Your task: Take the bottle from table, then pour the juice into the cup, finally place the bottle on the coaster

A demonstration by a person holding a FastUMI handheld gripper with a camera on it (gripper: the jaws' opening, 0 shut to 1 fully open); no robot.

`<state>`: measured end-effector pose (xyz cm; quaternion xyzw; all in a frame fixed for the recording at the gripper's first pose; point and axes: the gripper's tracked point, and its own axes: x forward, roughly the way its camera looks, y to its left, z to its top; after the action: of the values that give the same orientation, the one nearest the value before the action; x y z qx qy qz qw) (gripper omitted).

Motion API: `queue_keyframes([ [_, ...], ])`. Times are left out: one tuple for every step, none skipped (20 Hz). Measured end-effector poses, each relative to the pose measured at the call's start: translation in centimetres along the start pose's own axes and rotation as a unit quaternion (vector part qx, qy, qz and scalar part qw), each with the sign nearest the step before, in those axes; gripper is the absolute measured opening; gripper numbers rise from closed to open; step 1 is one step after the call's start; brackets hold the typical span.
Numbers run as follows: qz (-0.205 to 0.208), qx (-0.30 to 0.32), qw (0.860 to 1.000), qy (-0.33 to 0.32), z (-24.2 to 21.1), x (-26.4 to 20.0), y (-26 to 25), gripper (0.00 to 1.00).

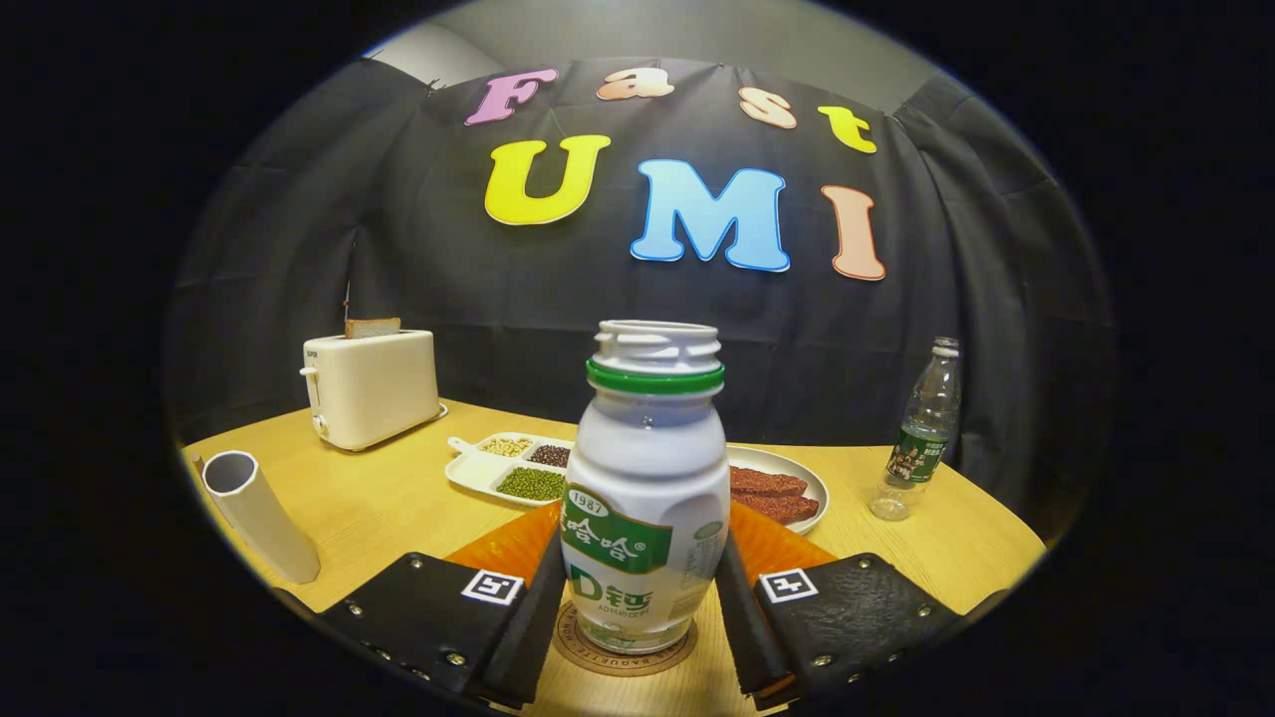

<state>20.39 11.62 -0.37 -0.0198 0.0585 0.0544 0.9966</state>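
In the gripper view, the bottle (647,498) stands upright and uncapped between the two fingers of the gripper (637,607), its base resting on the round coaster (623,652) on the wooden worktop (398,498). The jaws flank the bottle's lower body on both sides; they look to be touching it, though whether both press on it I cannot tell. Just behind the bottle lies an orange mat (508,548). Beyond that sit a divided tray of beans (513,466) and a plate with reddish-brown slabs (782,493). To the left, a white cup (257,513) stands near the worktop's edge, with a toaster (371,386) holding a slice of bread behind it. A clear water bottle (921,433) stands well apart on the right.
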Motion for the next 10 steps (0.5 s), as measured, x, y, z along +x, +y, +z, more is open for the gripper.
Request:
queue_keyframes([
  [0.001, 0.005, 1.000, 0.003, -0.39, 0.16, 0.05, 0.71],
  [0.003, 0.007, 1.000, 0.006, -0.63, 0.33, 0.10, 0.71],
  [0.002, 0.008, 1.000, 0.002, -0.33, 0.24, 0.15, 0.72],
  [0.001, 0.006, 1.000, 0.004, -0.45, 0.32, 0.12, 0.72],
  [0.001, 0.005, 1.000, 0.002, -0.46, 0.31, 0.20, 0.72],
  [0.001, 0.006, 1.000, 0.000, -0.43, 0.38, 0.25, 0.72],
  [0.001, 0.005, 1.000, -0.002, -0.42, 0.36, 0.30, 0.72],
  [-0.001, 0.001, 1.000, -0.001, -0.46, 0.46, 0.24, 0.74],
  [-0.004, -0.001, 1.000, 0.000, -0.55, 0.42, 0.10, 0.75],
  [-0.006, 0.005, 1.000, -0.002, -0.31, 0.30, -0.02, 0.75],
])
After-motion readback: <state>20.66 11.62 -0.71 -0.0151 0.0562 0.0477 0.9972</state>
